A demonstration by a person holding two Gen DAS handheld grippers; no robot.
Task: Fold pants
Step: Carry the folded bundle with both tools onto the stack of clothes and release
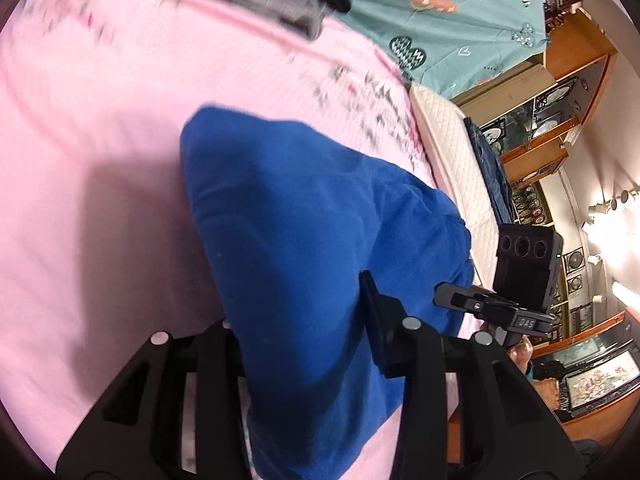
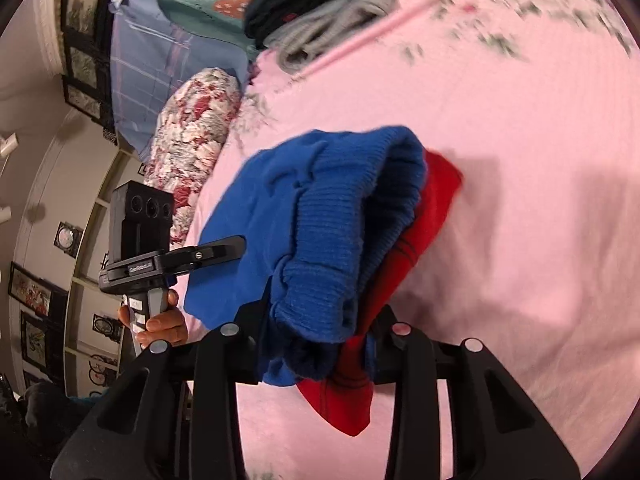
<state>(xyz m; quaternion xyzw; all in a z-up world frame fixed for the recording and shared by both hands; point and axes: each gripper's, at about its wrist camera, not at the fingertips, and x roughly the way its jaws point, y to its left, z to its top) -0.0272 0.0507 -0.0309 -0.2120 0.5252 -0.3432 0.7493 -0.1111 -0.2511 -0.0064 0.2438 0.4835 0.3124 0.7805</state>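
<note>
Left gripper [image 1: 304, 344]: fingers closed on blue pants [image 1: 304, 216], cloth bunched between them. Right gripper [image 2: 320, 344]: fingers clamped on the ribbed blue waistband and a red layer [image 2: 424, 216]. Pants hang over the pink bed [image 1: 100, 160]. Left view only: right unit marked "DAS" [image 1: 526, 323]; white quilt [image 1: 452, 152]. Right view only: floral pillow [image 2: 192, 136]. Far: grey and black clothes [image 2: 320, 12], blurred.

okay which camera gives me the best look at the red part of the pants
The right wrist view. There the red fabric shows beside the ribbed blue cuff of the pants, both pinched in the right claw. The left wrist view shows only plain blue cloth in the left claw, no red.
</note>
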